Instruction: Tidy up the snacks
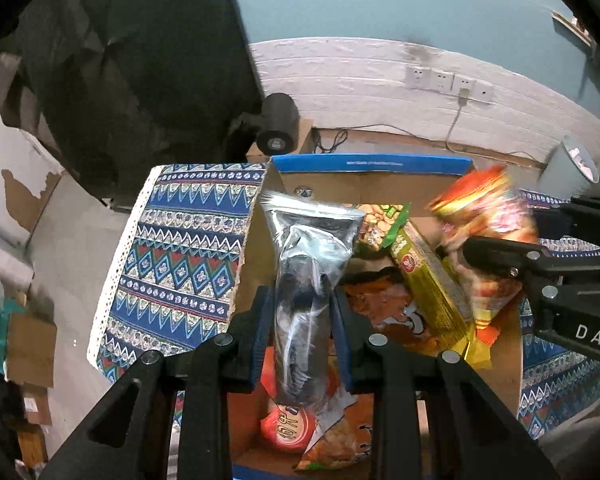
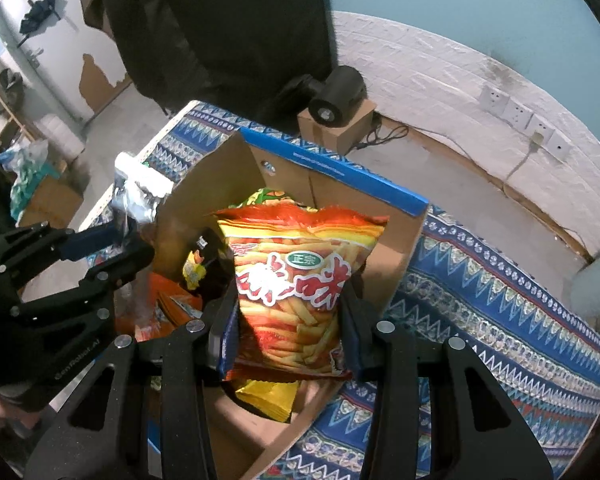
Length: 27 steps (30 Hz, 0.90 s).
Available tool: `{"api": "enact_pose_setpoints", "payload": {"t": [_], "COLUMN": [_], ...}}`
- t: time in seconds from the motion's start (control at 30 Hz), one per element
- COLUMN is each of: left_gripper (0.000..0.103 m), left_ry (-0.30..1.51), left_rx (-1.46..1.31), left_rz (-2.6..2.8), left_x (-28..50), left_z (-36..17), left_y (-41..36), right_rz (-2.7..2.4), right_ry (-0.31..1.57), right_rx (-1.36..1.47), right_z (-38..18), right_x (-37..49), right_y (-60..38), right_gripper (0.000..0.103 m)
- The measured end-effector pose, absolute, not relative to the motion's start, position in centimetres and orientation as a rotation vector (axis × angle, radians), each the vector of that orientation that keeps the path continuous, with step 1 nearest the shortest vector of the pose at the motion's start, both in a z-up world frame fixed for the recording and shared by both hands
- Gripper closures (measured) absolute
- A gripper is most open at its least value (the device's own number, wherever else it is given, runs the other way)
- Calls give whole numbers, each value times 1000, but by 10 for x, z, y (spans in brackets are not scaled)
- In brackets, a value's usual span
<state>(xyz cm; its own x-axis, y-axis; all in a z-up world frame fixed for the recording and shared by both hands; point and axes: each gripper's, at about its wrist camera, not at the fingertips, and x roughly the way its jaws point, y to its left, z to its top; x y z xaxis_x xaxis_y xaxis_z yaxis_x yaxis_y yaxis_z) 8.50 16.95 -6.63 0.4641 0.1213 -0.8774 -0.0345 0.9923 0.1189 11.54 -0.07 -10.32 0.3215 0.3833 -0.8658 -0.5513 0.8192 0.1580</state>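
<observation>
My left gripper [image 1: 302, 312] is shut on a clear silvery packet of dark snacks [image 1: 306, 280], held upright over the open cardboard box [image 1: 372, 166]. My right gripper [image 2: 288, 320] is shut on a red and yellow bag of fries-style crisps [image 2: 296, 276], also above the box [image 2: 332, 168]. The right gripper and its blurred bag [image 1: 488, 216] show at the right of the left wrist view. The left gripper [image 2: 124, 240] with the silvery packet [image 2: 136, 188] shows at the left of the right wrist view. Inside the box lie a green nut packet [image 1: 380, 220], a yellow-green bar pack [image 1: 432, 280] and orange bags [image 1: 388, 312].
The box rests on a blue patterned cloth [image 1: 188, 248] over a table. A black cylindrical device [image 1: 278, 124] sits on a small carton behind it. White brick wall with sockets [image 1: 448, 80] and a cable lies beyond. A grey bin [image 1: 572, 168] stands at far right.
</observation>
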Motion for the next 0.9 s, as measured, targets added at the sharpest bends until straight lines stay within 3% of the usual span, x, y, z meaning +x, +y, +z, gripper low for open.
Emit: {"api": "enact_pose_setpoints", "payload": {"t": [0.07,0.23,0.4,0.53,0.9], "left_gripper": [73,49,33,24,14], "left_ry": [1089,1072,1035,1004,899], "left_rx": [76,75,113,124,250], "left_rz": [95,93,101,101,102], "left_x": [86,83,72,64,31], "left_z": [-65,-58,-43,-29,4], "left_y": [171,170,166,164,133], "right_rz": [617,616,608,597,581], "right_ry": [1075,1056,1039,1016,937], "right_rx": [-171,-162,-142,-150,-181], "right_z": [-101,-93,-82,-72,-42], "right_x": [115,112,106,97,65], "right_y": [0,-2,-12,-25,-64], "right_gripper": [61,60,44,34,31]}}
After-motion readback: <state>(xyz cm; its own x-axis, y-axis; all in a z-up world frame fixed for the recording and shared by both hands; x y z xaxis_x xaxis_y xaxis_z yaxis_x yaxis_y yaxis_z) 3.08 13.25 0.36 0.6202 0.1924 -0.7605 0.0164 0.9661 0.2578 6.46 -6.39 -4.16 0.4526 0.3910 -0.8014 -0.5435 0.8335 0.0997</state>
